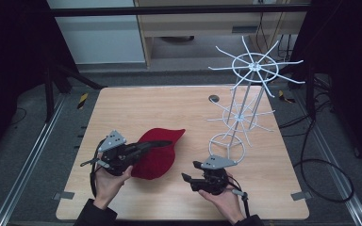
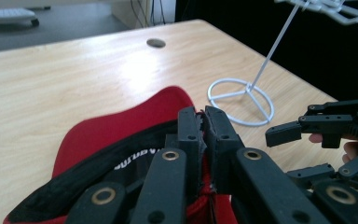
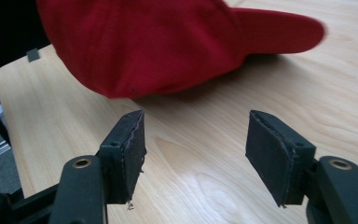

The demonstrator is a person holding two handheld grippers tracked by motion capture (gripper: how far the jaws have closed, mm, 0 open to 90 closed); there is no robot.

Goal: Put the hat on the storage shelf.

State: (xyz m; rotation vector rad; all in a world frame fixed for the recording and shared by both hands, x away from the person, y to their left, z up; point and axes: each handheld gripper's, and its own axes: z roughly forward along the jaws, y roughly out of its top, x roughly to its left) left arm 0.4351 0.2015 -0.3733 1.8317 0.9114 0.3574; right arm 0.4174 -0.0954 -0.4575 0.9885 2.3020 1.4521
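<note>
Left gripper (image 1: 158,142) is clamped on the rim of the red cap (image 1: 158,157); in the left gripper view the jaws pinch the black-lined edge, with the sweatband and some white lettering showing beneath; grip looks secure. Cap sits left of the counter's (image 1: 169,106) centre, towards the near edge, brim pointing at the far-right corner; whether any part touches the wood I cannot tell.

Right gripper (image 1: 192,172) is open, nothing between its jaws; it points leftward at the cap, near but apart; in the right gripper view the cap's crown and brim lie just beyond the two pads (image 3: 129,140), bare wood between them.

Judgement on progress: pick-up is done on one side; the second hold is not yet made. White wire rack (image 1: 245,101) stands at the right of the counter, its ring base just beyond the right gripper; its arms are bare. If the cap is meant for the rack, all of that remains: second grip or support, carry across, hang on an arm.

Risk: soft crown may sag from a one-sided hold.
</note>
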